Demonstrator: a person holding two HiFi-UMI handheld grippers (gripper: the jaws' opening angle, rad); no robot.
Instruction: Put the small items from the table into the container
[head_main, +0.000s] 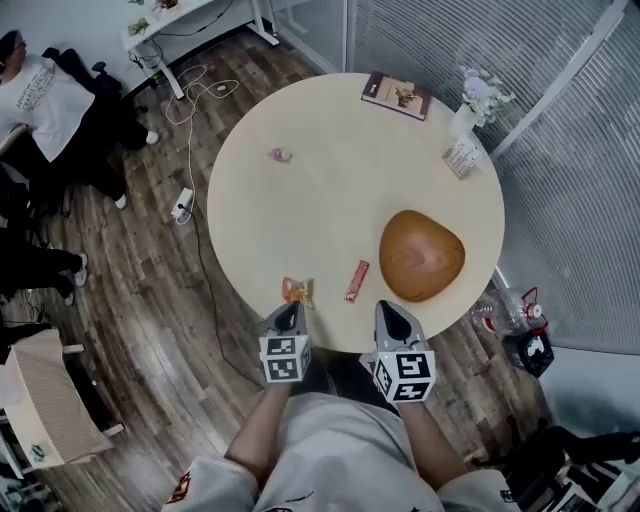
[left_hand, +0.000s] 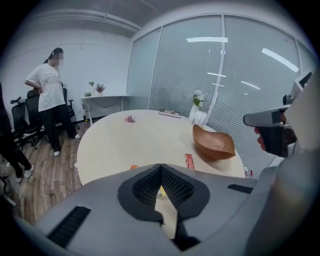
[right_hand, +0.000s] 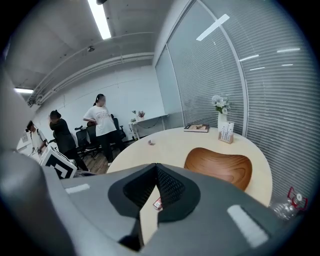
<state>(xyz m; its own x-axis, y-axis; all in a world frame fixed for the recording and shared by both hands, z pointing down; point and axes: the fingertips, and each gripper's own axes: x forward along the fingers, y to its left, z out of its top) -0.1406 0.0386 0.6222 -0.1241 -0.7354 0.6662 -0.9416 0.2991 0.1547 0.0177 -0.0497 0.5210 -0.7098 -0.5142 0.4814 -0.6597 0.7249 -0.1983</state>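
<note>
A brown wooden bowl (head_main: 422, 256) sits on the round table (head_main: 330, 200) at its near right. A red packet (head_main: 357, 280) and an orange packet (head_main: 297, 291) lie by the near edge, and a small pink item (head_main: 280, 154) lies far left. My left gripper (head_main: 291, 318) hovers shut and empty just short of the orange packet (left_hand: 134, 167). My right gripper (head_main: 393, 320) is shut and empty near the table edge, below the bowl (right_hand: 220, 167). Through its jaws I glimpse the red packet (right_hand: 157, 203). The left gripper view shows the bowl (left_hand: 214, 144) and red packet (left_hand: 189, 161).
A book (head_main: 397, 95), a flower vase (head_main: 475, 100) and a card holder (head_main: 462, 157) stand at the table's far side. A water bottle (head_main: 505, 308) lies on the floor at right. People (head_main: 40, 95) and chairs are at left, and a cardboard box (head_main: 40, 395) is near left.
</note>
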